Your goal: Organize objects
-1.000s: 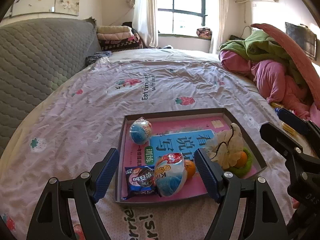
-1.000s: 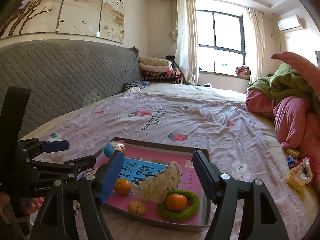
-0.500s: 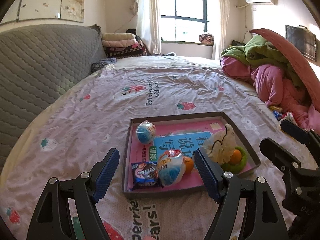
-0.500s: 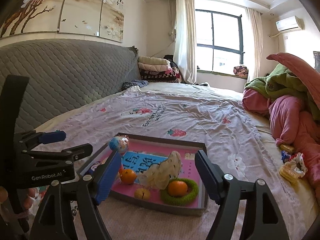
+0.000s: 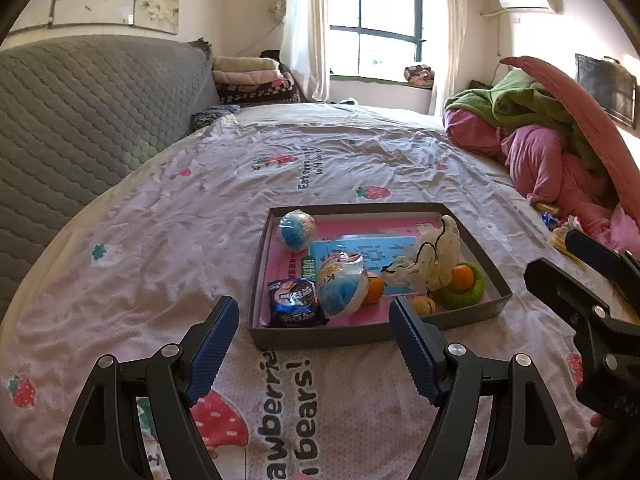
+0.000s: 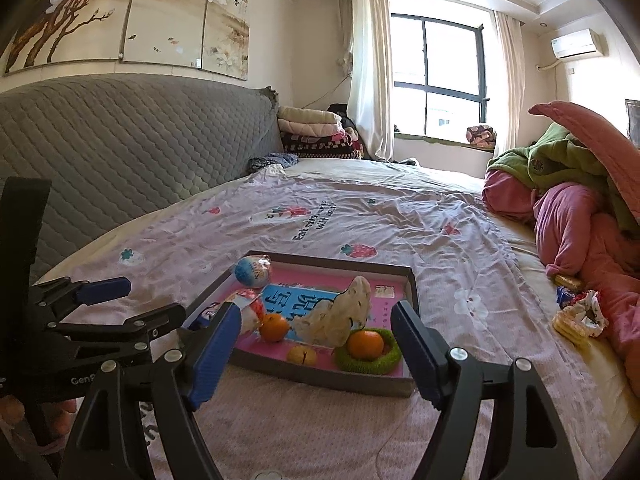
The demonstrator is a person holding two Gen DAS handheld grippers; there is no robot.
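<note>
L gripper (image 5: 312, 340) held over bedsheet (image 5: 160, 240), jaws wide, nothing betw. R gripper (image 6: 316, 348) likewise wide, empty; jaws just been opening. Gray tray (image 5: 376, 334) seen just beyond both, flat on sheet, long axis across left-wrist view, slightly skewed. In tray, near to far: snack pkt (image 5: 294, 304), blue-white egg toy (image 5: 342, 290) tilted, oranges (image 5: 375, 290), one (image 6: 365, 344) seated in green ring (image 6: 384, 360), cream cloth (image 5: 432, 260) over blue booklet (image 5: 340, 252), 2nd egg toy (image 5: 297, 230) at far-left corner. Pink-green bedding (image 6: 580, 208) heaped far right.
</note>
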